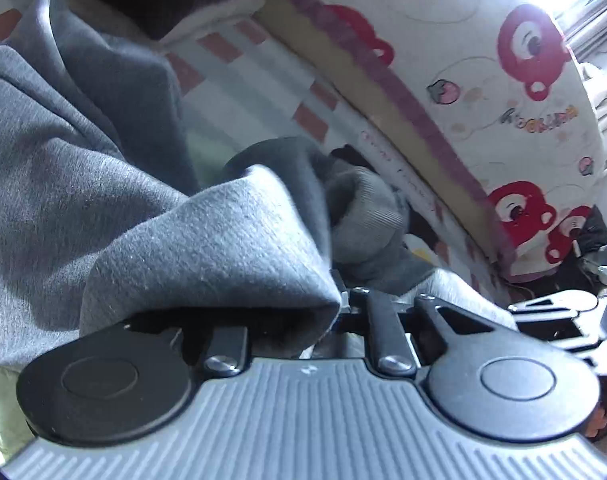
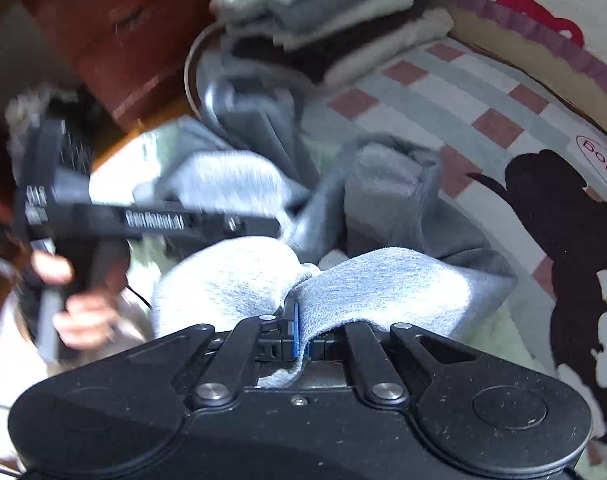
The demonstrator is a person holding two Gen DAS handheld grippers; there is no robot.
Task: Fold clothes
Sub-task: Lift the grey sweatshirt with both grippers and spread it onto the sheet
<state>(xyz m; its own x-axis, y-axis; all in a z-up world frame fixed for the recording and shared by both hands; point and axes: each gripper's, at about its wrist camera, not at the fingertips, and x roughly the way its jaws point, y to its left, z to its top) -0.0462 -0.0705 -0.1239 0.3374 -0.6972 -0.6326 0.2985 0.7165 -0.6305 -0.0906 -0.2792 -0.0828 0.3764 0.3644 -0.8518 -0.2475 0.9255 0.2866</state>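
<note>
A grey sweatshirt (image 1: 103,184) is held up between both grippers over the bed. Its fabric drapes over my left gripper (image 1: 343,300) and hides the fingertips, with a fold caught between the jaws. A ribbed cuff (image 1: 363,216) hangs just beyond. In the right wrist view my right gripper (image 2: 299,332) is shut, its blue pads pinching an edge of the same grey sweatshirt (image 2: 383,280). The left gripper (image 2: 269,224) shows there blurred at the left, held by a person's hand (image 2: 75,320), its tip in the cloth.
A stack of folded clothes (image 2: 335,12) lies at the far end of the checked bedsheet (image 2: 443,92). A bear-print padded wall (image 1: 535,48) borders the bed. Wooden furniture (image 2: 115,32) stands at the left. A dark dog print (image 2: 575,240) covers the sheet at the right.
</note>
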